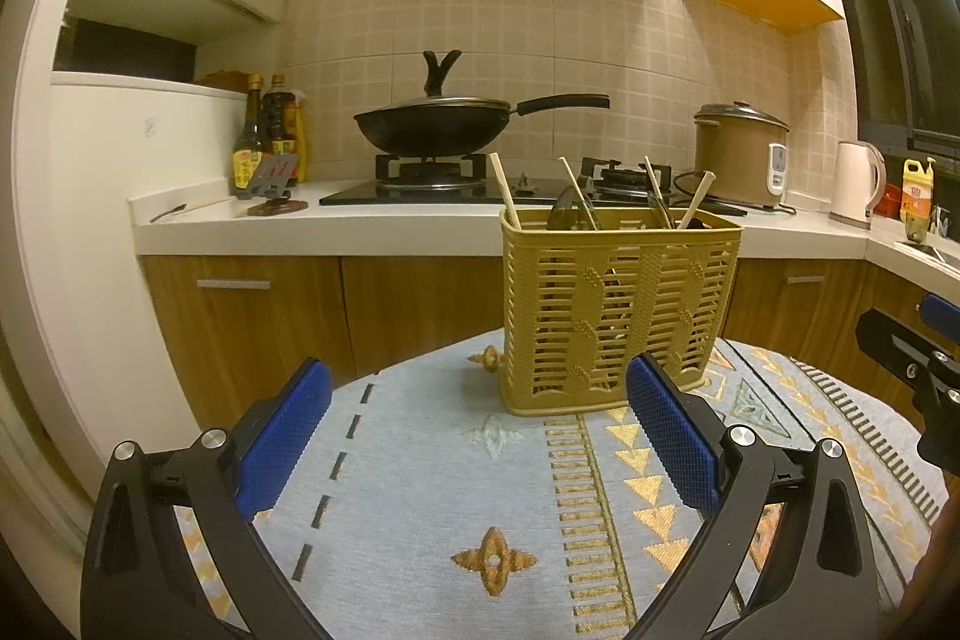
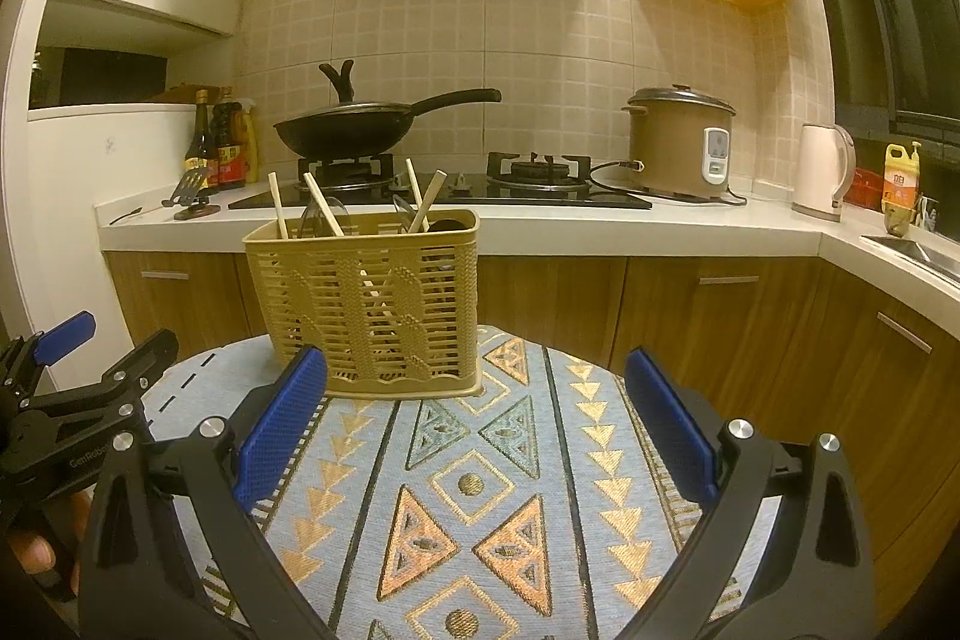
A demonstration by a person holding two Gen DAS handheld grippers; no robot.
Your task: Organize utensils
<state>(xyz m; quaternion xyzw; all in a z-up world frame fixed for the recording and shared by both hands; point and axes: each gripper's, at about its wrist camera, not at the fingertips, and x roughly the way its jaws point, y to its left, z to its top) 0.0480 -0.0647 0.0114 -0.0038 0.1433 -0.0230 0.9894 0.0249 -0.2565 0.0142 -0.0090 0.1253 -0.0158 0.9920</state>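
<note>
A yellow slotted utensil basket (image 1: 618,310) stands upright at the far edge of a round table with a patterned cloth (image 1: 420,472). It also shows in the right wrist view (image 2: 366,298). Several wooden chopsticks (image 1: 504,190) and dark spoons (image 1: 570,208) stick up out of it. My left gripper (image 1: 480,430) is open and empty, low over the cloth just in front of the basket. My right gripper (image 2: 477,418) is open and empty, in front and to the right of the basket. Each gripper's edge shows in the other's view.
A kitchen counter (image 2: 420,226) runs behind the table with a wok (image 2: 354,124) on a gas hob, sauce bottles (image 2: 219,142), a rice cooker (image 2: 681,142), a kettle (image 2: 822,172) and a sink corner (image 2: 912,250) at the right. Wooden cabinets stand below.
</note>
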